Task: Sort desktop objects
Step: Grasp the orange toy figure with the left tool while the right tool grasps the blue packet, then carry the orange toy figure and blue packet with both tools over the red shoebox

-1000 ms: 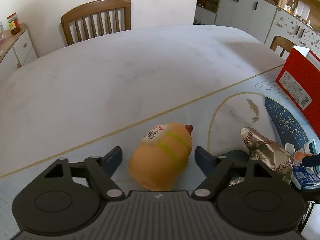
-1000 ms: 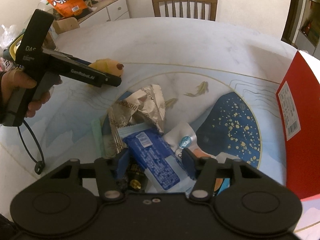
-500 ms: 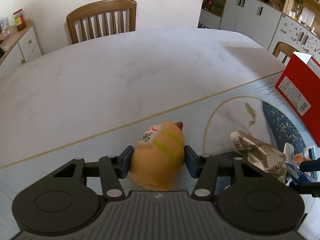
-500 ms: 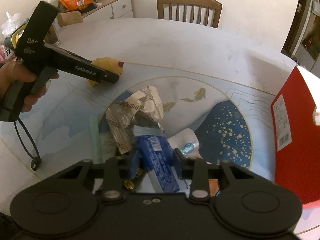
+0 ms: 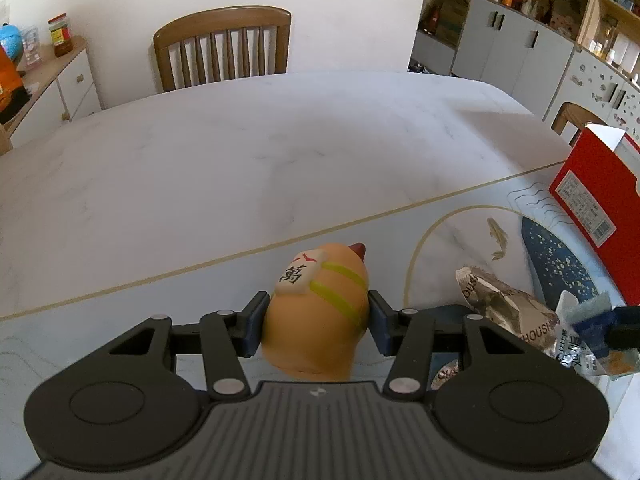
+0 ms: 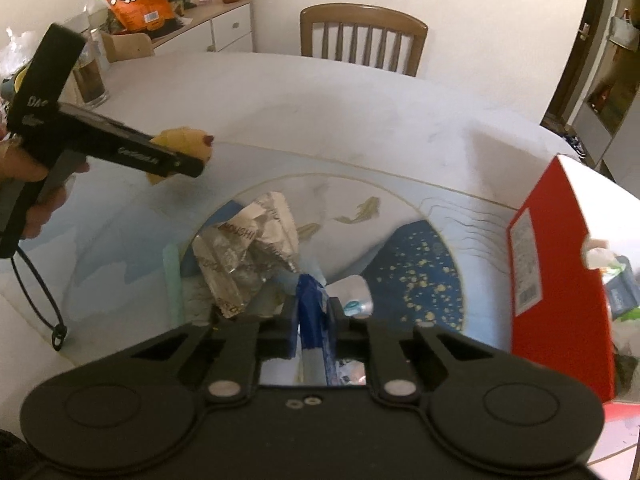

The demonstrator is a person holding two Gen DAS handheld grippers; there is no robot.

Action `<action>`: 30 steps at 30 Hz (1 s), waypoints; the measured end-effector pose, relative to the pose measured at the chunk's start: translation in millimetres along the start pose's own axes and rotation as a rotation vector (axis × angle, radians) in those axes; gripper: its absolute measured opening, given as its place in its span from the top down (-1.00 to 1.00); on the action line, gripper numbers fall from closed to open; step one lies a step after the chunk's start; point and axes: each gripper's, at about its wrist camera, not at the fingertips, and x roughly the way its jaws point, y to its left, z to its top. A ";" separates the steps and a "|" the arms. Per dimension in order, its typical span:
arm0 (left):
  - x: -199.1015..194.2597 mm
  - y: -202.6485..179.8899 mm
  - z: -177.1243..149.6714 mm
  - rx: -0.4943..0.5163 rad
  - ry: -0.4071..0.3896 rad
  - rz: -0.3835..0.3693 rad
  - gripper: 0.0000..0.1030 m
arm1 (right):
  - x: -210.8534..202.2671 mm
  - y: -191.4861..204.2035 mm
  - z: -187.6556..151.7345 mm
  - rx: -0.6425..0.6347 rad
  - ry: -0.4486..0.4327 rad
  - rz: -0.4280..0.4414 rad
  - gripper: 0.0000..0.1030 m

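Observation:
My left gripper (image 5: 316, 324) is shut on an orange duck toy (image 5: 316, 312) with a mahjong tile on its back, held above the table; the toy also shows in the right wrist view (image 6: 182, 142). My right gripper (image 6: 314, 320) is shut on a blue snack packet (image 6: 311, 314), lifted off the pile; it also shows in the left wrist view (image 5: 592, 322). A crumpled silver wrapper (image 6: 248, 248) and other packets lie on the round mat (image 6: 416, 276) below.
A red box (image 6: 556, 280) stands open at the right, with packets inside. A glass jar (image 6: 88, 80) stands at the table's far left. Wooden chairs (image 5: 222, 50) stand behind the marble table (image 5: 240, 152). A sideboard (image 6: 192, 28) holds snack bags.
My left gripper closed on the duck toy and lifted it. My right gripper closed on the blue packet, squeezed it edge-up and raised it from the pile.

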 end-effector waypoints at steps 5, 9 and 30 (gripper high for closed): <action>-10.2 -0.2 -4.2 -0.008 -0.003 0.008 0.03 | -8.5 -8.0 -1.6 0.017 -0.009 -0.024 0.76; -18.8 -2.5 -7.8 -0.011 -0.004 0.003 0.03 | -14.9 -12.0 -3.7 0.030 -0.017 -0.031 0.77; -74.1 -44.9 -19.1 0.040 -0.031 -0.063 0.03 | -59.5 -32.5 -13.7 0.146 -0.093 -0.007 0.77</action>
